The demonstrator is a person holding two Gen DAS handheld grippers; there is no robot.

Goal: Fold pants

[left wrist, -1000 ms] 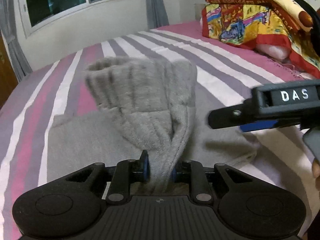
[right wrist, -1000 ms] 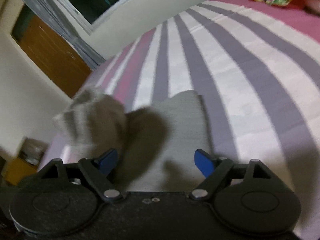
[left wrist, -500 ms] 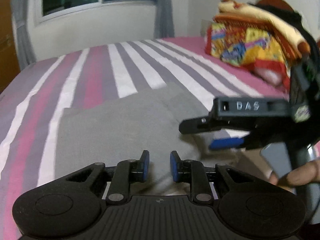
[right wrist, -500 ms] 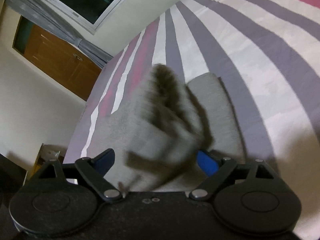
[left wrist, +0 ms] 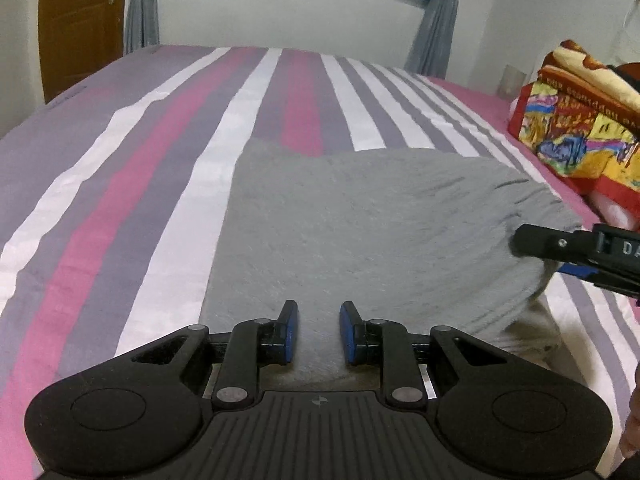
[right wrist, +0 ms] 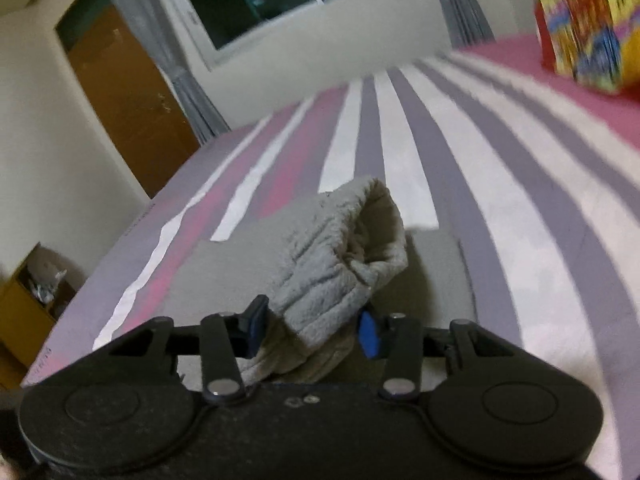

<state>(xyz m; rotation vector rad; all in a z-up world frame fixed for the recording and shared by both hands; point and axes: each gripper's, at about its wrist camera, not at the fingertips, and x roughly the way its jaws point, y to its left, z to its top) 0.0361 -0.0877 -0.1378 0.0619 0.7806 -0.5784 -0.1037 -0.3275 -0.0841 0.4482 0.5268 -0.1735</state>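
While the grey pants (left wrist: 360, 232) are lying flat near us on the striped bed (left wrist: 140, 168), the right gripper (right wrist: 314, 326) is clamping their bunched right end; the left gripper (left wrist: 319, 330) is hovering narrowly parted, empty. Next, I'd judge, comes carrying that end left across.

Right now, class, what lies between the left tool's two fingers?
Only the grey pants, flat on the striped bed; the left tool stands open above them, gripping nothing. The left wrist view shows this.
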